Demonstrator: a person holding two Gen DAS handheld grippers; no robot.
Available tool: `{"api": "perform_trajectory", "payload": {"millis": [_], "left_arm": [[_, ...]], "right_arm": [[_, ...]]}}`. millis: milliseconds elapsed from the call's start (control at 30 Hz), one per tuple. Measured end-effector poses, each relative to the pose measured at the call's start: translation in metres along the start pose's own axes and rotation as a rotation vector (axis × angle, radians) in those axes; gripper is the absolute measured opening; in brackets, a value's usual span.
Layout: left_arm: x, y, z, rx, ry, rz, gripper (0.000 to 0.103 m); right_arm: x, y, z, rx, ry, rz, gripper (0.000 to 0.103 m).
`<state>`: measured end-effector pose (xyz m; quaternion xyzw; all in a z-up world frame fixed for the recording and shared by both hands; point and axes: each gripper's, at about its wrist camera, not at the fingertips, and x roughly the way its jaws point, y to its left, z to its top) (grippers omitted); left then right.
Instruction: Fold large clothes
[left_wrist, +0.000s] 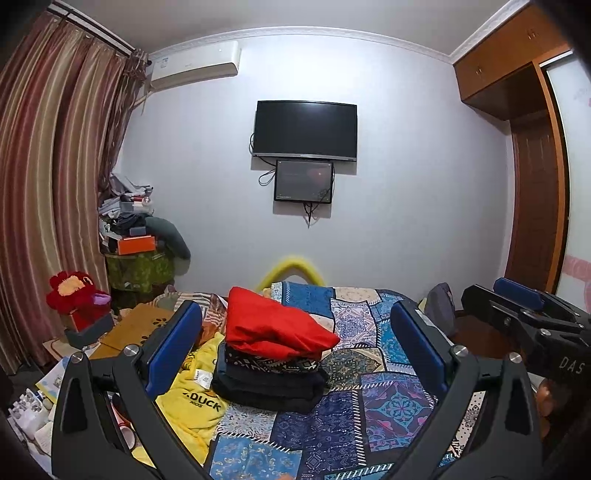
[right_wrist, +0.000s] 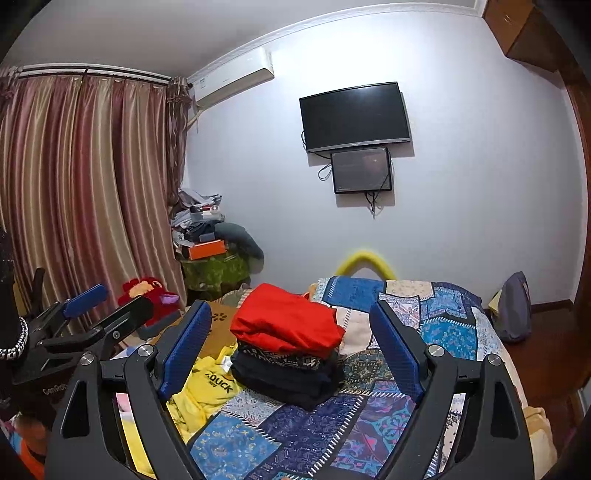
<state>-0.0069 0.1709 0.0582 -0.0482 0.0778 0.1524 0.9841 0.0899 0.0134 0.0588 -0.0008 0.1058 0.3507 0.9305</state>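
Between garments: left gripper (left_wrist: 295, 350) and right gripper (right_wrist: 291, 343) spread, empty, above folded stack topped by red cloth (left_wrist: 273, 325); next, crumpled yellow cotton garment (left_wrist: 192, 398).

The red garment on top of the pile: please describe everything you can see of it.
The red garment is plain, soft-looking cloth, folded into a thick, slightly puffy bundle. It lies on top of a pile of dark folded clothes, one with a patterned band, on the patchwork bedspread. Its right corner overhangs the pile. Neither gripper touches it.
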Motion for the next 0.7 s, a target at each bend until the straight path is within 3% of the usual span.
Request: {"api": "perform_trajectory", "payload": {"millis": [700], "left_arm": [[0.0011, -0.0032, -0.0038, 0.017, 0.001, -0.008, 0.102]], "right_arm": [[0.0022, -0.0003, -0.002, 0.026, 0.007, -0.008, 0.085]]}}
